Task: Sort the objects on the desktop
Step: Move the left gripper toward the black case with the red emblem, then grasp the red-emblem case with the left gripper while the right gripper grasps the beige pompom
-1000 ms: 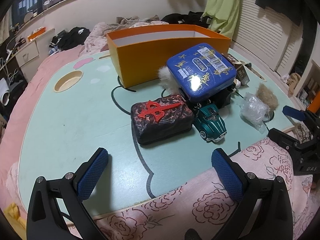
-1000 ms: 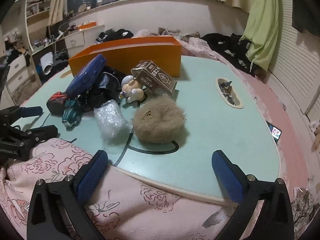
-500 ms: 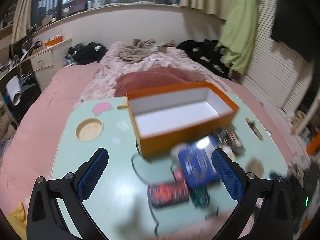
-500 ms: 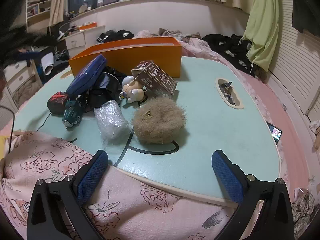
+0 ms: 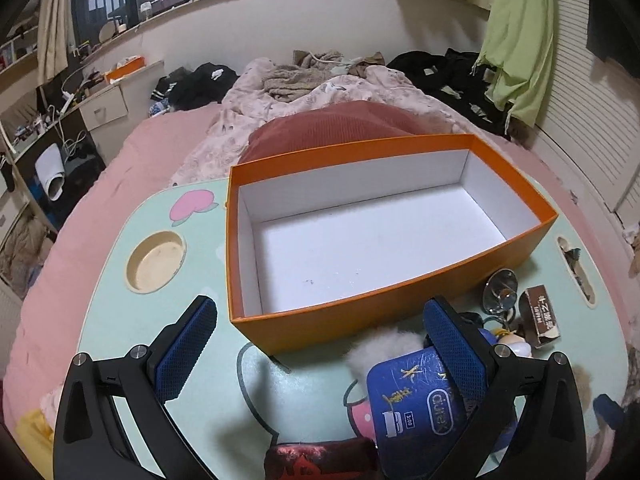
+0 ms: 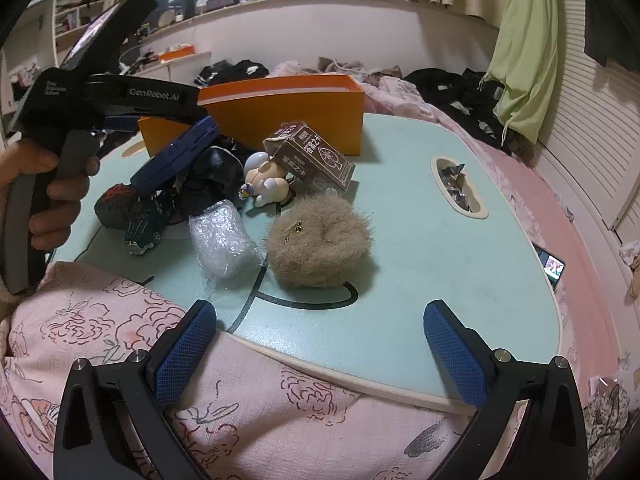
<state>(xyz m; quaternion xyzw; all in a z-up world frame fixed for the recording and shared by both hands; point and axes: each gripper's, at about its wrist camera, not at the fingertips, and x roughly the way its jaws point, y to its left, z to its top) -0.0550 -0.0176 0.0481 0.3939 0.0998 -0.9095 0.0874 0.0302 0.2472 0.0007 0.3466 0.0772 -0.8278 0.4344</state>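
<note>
Orange box (image 5: pixel 360 320) beside crowded clutter

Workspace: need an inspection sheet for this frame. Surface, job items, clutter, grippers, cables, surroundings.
Surface: mint green lap table with cartoon print, set over a pink floral blanket.
Job's things: orange box, open and empty; blue tin, red-black case, brown carton, fluffy beige pouch, bubble-wrapped bundle, green toy car, small figurine.
Clutter: wrappers in the table's side slot.
Grippers: left gripper open, raised above the pile; right gripper open, empty, at the table's near edge.
Cables: white cords by the desk.
Surroundings: bed with heaped clothes, green garment hanging.
</note>
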